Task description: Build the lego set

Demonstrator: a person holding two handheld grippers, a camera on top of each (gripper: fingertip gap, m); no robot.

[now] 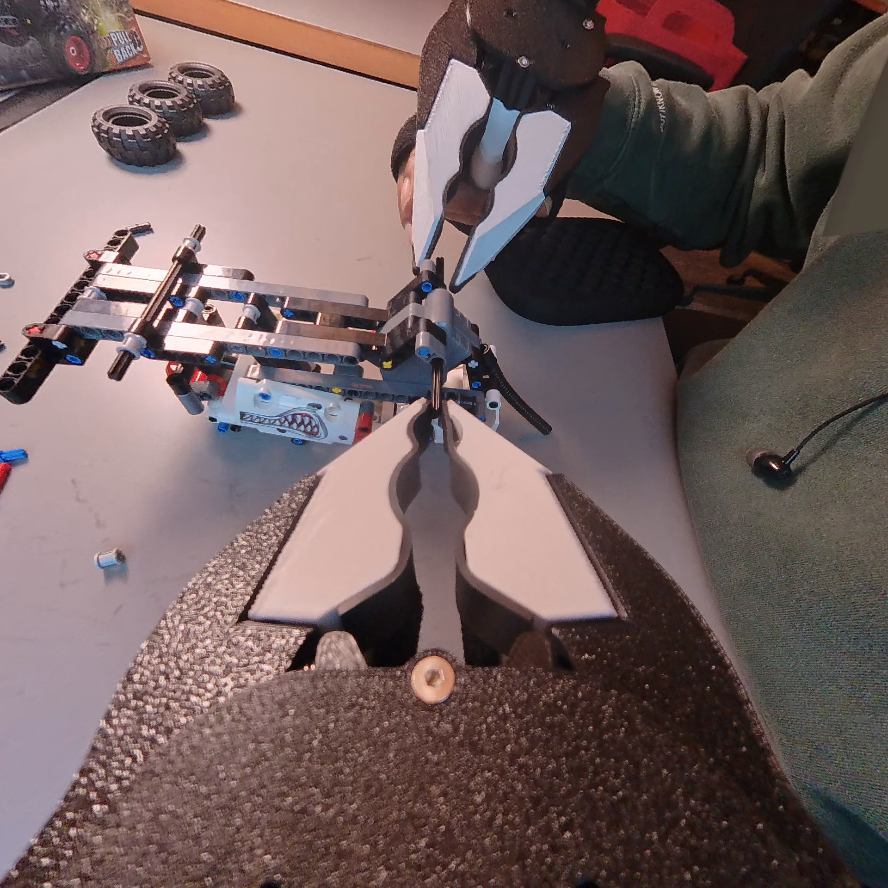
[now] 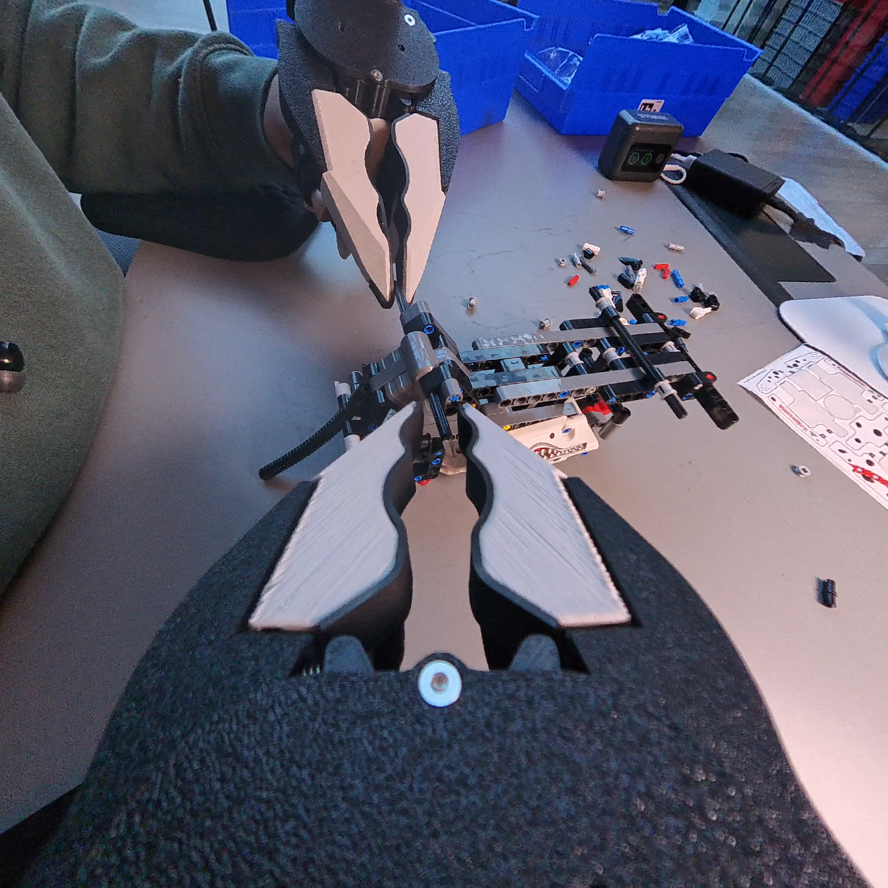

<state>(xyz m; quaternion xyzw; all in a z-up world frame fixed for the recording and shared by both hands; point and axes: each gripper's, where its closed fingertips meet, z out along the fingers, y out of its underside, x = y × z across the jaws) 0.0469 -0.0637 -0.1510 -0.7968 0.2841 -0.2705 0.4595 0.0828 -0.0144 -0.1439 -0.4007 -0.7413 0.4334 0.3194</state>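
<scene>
Left gripper clamps one black axle on one Technic chassis, right gripper spread around the axle's other end, three tyres on the table

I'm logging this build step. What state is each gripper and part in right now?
left gripper: shut on one end of the black axle.
right gripper: open, fingers either side of the axle's other end.
black axle: threaded through the end of the chassis, both ends protruding.
chassis: resting on the table, no wheels fitted.
three tyres: loose on the table, unmounted.
small black device: screen lit.
</scene>
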